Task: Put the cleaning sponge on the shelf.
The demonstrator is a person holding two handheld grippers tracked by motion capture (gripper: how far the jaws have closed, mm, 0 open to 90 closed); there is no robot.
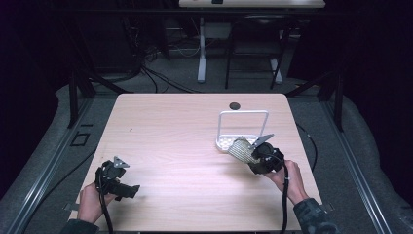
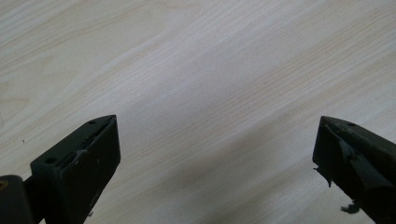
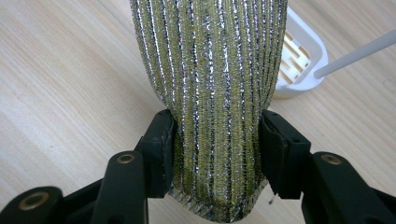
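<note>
High view: the largest thing is the dark room itself, with black stands and loose cables on a grey floor [image 1: 185, 78] and the legs of a second desk [image 1: 202, 48] beyond. Before it stands the pale wood-grain table [image 1: 170, 146], with a small dark round spot [image 1: 235, 105] near its far edge.

On the right half of the table sits a white rack [image 1: 242, 127], a low slotted tray with a tall wire-like hoop handle rising from it. Just at its near edge is the scouring sponge [image 1: 242, 150], a ribbed pad woven in silver and yellow-green. It is held off the wood by the right gripper [image 1: 251, 155]. The sponge's long axis runs from the gripper away toward the rack, its free end pointing up and left in this view and overlapping the tray's front rim.

In the right gripper view the ribs of the sponge [image 3: 215, 93] run lengthwise, straight away from the camera, and the two black jaws are clenched on its sides near the rounded near end; the rack [image 3: 299, 60] lies beyond at the right.

The left gripper [image 1: 127, 187] rests low at the table's near-left corner in the person's hand. In the left gripper view its jaws stand wide apart over bare wood [image 2: 210, 84], grasping nothing.
</note>
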